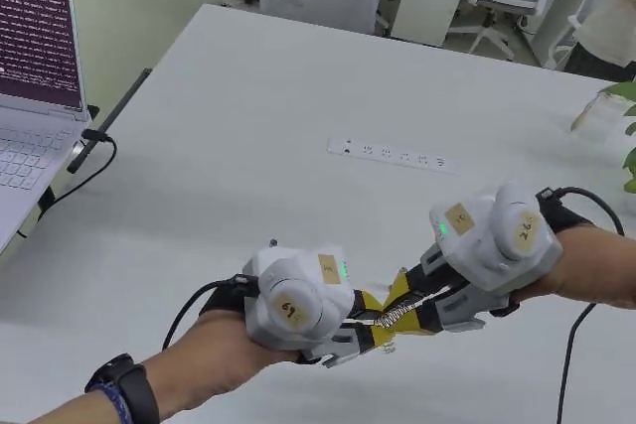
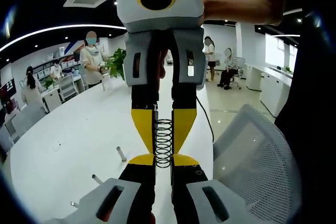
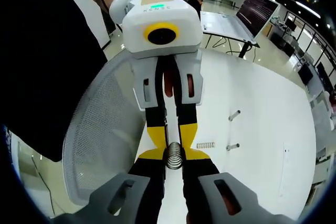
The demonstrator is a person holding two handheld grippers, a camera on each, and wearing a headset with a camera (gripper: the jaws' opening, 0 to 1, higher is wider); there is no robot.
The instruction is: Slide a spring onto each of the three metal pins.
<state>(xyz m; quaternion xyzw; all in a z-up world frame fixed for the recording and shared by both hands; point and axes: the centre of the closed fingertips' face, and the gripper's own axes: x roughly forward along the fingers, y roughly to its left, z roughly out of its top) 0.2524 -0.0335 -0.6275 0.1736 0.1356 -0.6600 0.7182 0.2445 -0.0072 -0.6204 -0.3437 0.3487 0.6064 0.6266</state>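
My two grippers meet tip to tip above the near edge of the white table [image 1: 298, 126], with one metal spring [image 1: 396, 318] held between them. In the left gripper view the spring [image 2: 164, 142] runs from my left gripper [image 2: 164, 161] up between the yellow fingers [image 2: 184, 127] of the right one. The right gripper [image 3: 174, 156] looks at the same spring [image 3: 174, 157] end-on, pinched between its tips. Both sets of jaws are shut on it. Three short metal pins [image 2: 121, 154] [image 2: 97, 179] [image 2: 75, 204] lie on the table. A second spring [image 3: 205, 145] lies loose beside two pins [image 3: 232, 146].
An open laptop [image 1: 30, 67] with a cable sits at the far left. A flat power strip [image 1: 393, 156] lies mid-table and a plant [image 1: 621, 126] stands at the right edge. A mesh office chair [image 2: 262, 150] is just off the table. People stand in the background.
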